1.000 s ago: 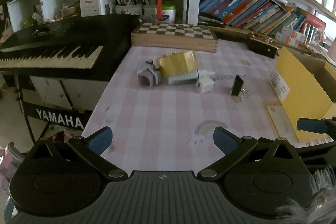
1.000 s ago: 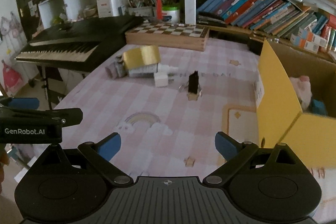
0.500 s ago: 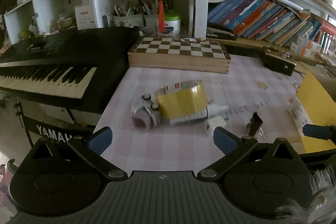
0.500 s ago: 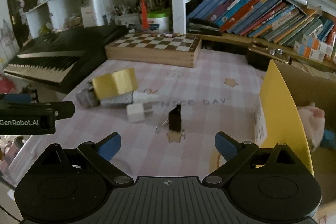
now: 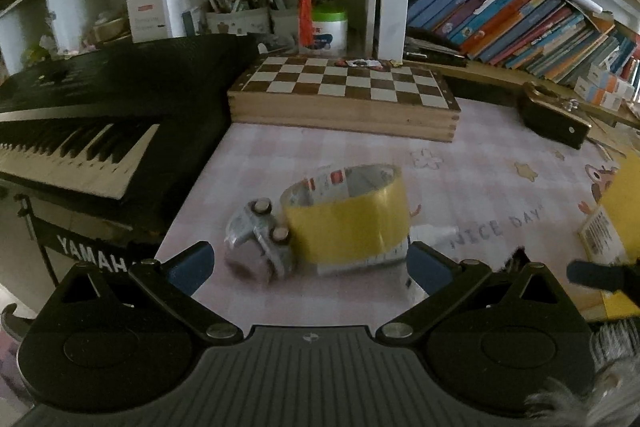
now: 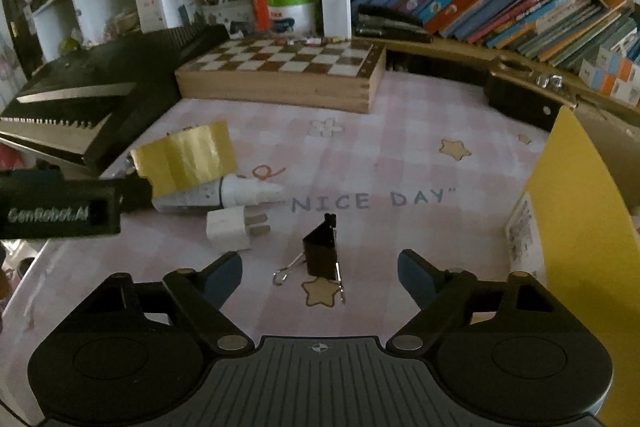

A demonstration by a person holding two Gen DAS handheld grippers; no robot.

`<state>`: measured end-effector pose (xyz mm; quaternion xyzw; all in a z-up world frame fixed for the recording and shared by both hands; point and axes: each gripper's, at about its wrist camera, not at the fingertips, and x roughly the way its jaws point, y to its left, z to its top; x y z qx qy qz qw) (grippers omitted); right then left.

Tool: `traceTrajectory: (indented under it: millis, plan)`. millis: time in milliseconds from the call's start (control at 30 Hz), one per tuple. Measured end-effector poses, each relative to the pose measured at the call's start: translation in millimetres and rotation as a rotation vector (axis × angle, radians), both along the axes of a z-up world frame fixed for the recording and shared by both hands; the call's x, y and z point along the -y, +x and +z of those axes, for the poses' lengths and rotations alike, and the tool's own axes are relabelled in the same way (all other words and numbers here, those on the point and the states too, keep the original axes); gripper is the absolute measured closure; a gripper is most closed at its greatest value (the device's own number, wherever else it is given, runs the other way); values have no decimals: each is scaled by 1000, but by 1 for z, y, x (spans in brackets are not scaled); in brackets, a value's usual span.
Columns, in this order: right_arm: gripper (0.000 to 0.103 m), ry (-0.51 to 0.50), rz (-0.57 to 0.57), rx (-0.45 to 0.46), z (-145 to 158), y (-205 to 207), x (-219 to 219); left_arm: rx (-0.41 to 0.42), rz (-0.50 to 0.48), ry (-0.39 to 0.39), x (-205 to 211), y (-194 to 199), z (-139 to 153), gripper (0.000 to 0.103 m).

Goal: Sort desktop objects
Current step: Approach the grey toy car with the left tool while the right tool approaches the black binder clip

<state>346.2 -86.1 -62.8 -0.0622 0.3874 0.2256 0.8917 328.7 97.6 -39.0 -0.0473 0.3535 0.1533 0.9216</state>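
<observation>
left gripper (image 5: 310,261) jaws released by tape roll (image 5: 348,217); right gripper (image 6: 320,273) jaws closing, flanking binder clip (image 6: 322,255) untouched.

Glossy yellow tape roll (image 5: 347,227), wood chessboard (image 5: 344,99).

Both views are fisheye cameras mounted behind each handheld gripper's fingers, looking forward and steeply down at the pink checked tablecloth (image 5: 480,155). The left wrist view sits close over the yellow tape roll (image 5: 348,223), with the Yamaha keyboard (image 5: 100,131) at its left. The right wrist view looks from further right, close above the black binder clip (image 6: 322,253), beside the yellow cardboard box (image 6: 580,227). Both share the tape roll (image 6: 184,157), the chessboard box (image 5: 344,99) (image 6: 284,75) and the bookshelf (image 5: 520,19) behind.
</observation>
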Motion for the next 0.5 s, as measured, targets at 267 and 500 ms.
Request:
traceTrajectory:
  millis: [267, 500]
  plan:
    - [17, 6, 24, -29, -9, 9, -4, -5, 44, -50, -20, 33, -2, 0]
    - [19, 11, 37, -43, -13, 14, -4, 49, 71, -143, -38, 7, 5, 1]
